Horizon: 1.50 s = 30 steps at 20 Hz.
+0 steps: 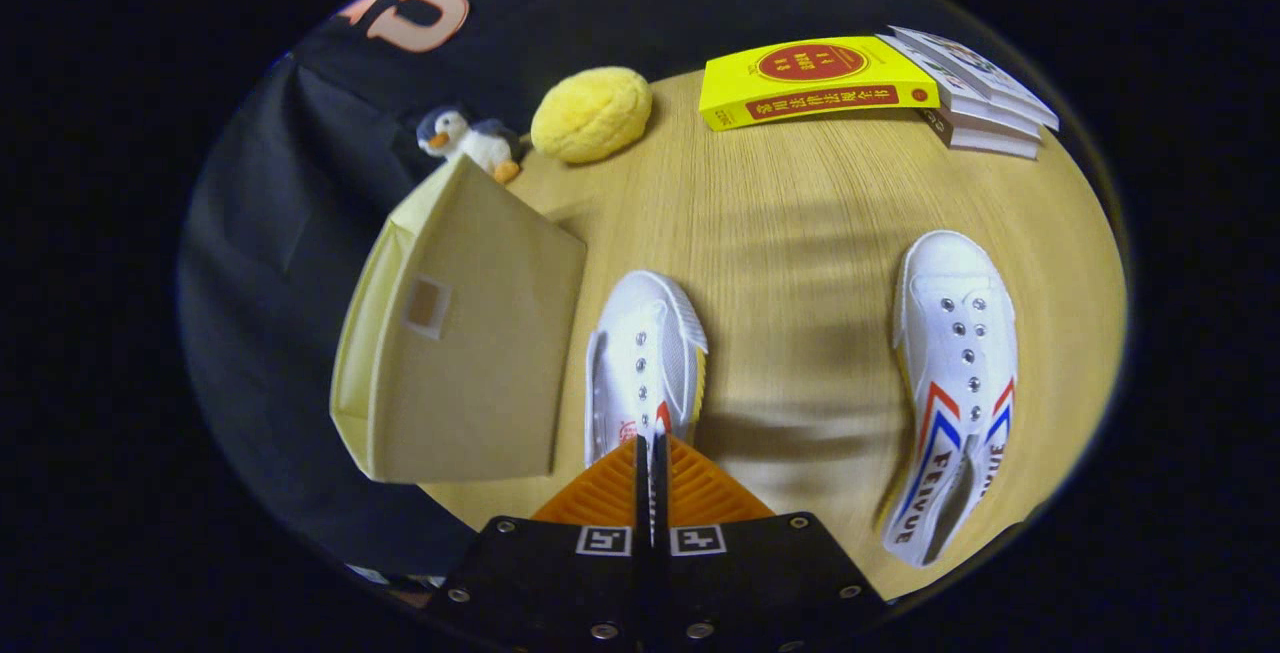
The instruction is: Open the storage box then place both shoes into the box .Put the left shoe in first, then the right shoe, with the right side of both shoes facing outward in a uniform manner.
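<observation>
My gripper (pixel 648 458) is shut on the heel edge of a white canvas shoe (pixel 645 358); a thin strip of white fabric shows between the two fingers. This shoe is tilted onto its side, toe pointing away, with its yellowish sole edge turned to the right. Just left of it stands the beige fabric storage box (pixel 470 333), a big beige panel with a small label patch facing me and a paler side showing on its left. The second white shoe (pixel 955 383), with red and blue stripes, lies flat on the wooden table (pixel 790 233), well to the right of my fingers.
Beyond the box sit a small penguin plush (pixel 468 141) and a round yellow plush (pixel 592 113). A yellow book (pixel 815 81) and a stack of grey books (pixel 975 93) lie at the far side of the table. The box stands at the table's left edge.
</observation>
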### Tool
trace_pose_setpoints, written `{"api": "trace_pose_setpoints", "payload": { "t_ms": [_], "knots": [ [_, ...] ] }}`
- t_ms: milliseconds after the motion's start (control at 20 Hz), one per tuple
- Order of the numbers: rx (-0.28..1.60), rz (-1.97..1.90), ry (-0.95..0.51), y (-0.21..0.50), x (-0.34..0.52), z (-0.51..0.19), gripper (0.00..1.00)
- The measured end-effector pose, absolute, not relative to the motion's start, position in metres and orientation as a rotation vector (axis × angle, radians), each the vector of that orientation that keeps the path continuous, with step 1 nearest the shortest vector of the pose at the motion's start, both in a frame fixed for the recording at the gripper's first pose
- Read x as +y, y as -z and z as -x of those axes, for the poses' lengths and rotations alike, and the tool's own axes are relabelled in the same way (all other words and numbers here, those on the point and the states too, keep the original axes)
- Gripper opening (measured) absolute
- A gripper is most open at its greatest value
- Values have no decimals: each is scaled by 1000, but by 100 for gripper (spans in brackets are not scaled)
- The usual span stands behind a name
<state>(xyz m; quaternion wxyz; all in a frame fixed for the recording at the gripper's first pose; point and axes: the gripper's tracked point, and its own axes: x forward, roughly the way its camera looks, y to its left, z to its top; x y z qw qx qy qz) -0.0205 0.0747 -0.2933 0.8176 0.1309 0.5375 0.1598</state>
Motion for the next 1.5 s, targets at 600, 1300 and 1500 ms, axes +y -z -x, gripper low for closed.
{"api": "trace_pose_setpoints", "payload": {
  "t_ms": [600,1300,1500],
  "knots": [
    [1137,171,-232,338,47,27,62],
    [1026,-436,-282,318,89,29,0],
    [965,-473,-350,290,91,19,0]
  ]
}}
